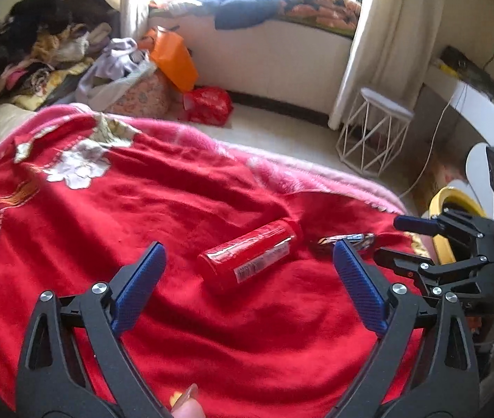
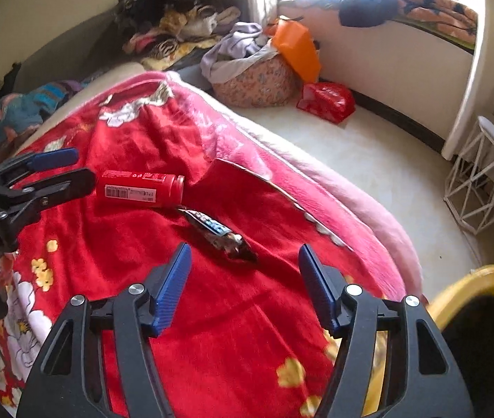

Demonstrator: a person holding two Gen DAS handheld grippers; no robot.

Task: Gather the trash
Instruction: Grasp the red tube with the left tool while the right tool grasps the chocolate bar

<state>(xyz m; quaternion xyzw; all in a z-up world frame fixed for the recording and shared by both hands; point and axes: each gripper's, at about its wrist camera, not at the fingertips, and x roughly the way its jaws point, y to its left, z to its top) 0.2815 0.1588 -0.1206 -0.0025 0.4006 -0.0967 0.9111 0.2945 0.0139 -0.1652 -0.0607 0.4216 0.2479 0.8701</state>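
While both tools hover over the red blanket (image 2: 233,313) | right gripper (image 2: 245,254) spread wide, dark wrapper (image 2: 220,231) at 12 o'clock just beyond | left gripper (image 1: 248,247) spread wide, red bottle (image 1: 250,256) lying between its tips | yellow bin (image 2: 483,278) at 3 o'clock.

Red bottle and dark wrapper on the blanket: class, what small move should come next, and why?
Probably ease the open left gripper forward around the red bottle: it lies on its side between the spread fingers, ungrasped. The wrapper lies ahead of the open right gripper.
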